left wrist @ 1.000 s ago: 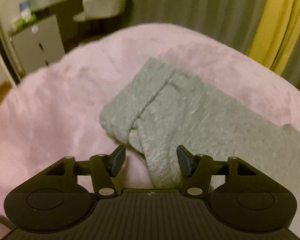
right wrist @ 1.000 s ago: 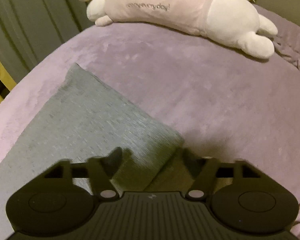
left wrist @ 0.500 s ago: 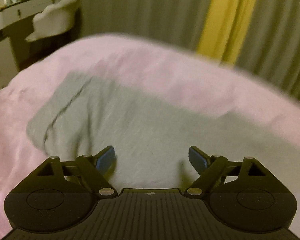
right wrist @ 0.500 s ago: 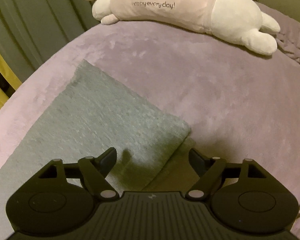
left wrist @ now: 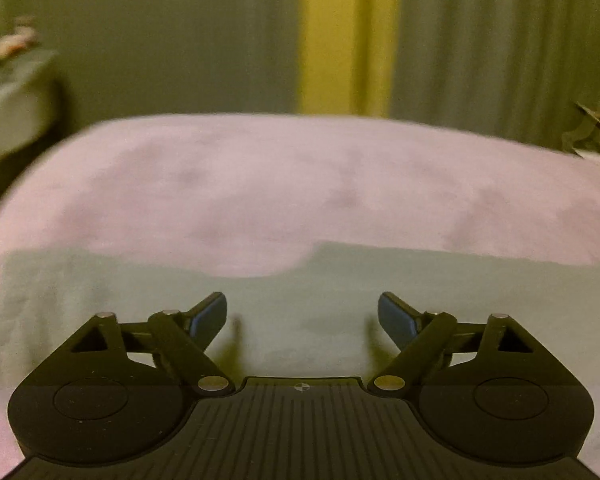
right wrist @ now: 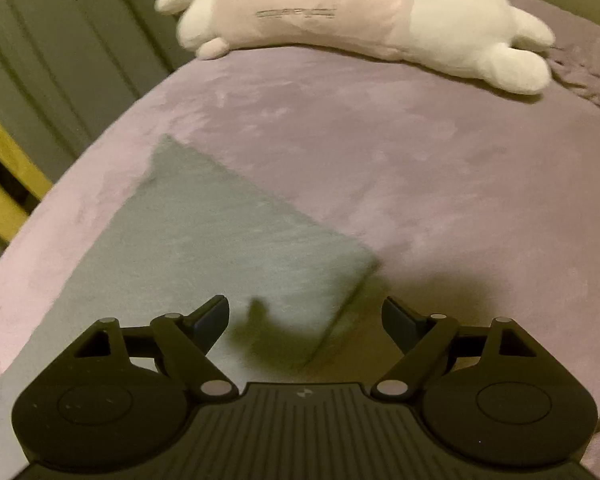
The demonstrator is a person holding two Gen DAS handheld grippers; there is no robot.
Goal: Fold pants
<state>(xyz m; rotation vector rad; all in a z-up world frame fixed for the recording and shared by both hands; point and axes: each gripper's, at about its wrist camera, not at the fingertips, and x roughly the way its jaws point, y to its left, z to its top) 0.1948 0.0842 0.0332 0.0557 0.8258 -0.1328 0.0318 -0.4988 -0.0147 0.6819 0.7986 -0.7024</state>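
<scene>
A: Report the supporting surface first.

B: A bed covered with a pink plush blanket [right wrist: 440, 168] fills most of both wrist views. Grey-green pleated curtains [left wrist: 160, 40] hang behind it, with a yellow strip [left wrist: 342, 36] between the panels.

A: Position of the pants?

B: The grey pants [right wrist: 204, 248] lie flat on the blanket. In the right wrist view they form a flat panel with straight edges; one corner points away toward the curtains and another lies just ahead of the gripper, to the right of its centre. In the left wrist view the grey fabric [left wrist: 300, 304] spans the lower frame from side to side, with a curved dip in its far edge.

A: Other items?

B: A long white and pink plush rabbit [right wrist: 372, 20] lies across the far end of the bed, well apart from the pants.

A: Gripper status?

B: Left gripper [left wrist: 302, 316]: jaws spread wide, nothing clamped, grey fabric below the gap. Right gripper [right wrist: 304, 320]: jaws opening, already wide, pads clear of the cloth; the pants corner lies beneath the gap, unheld.
</scene>
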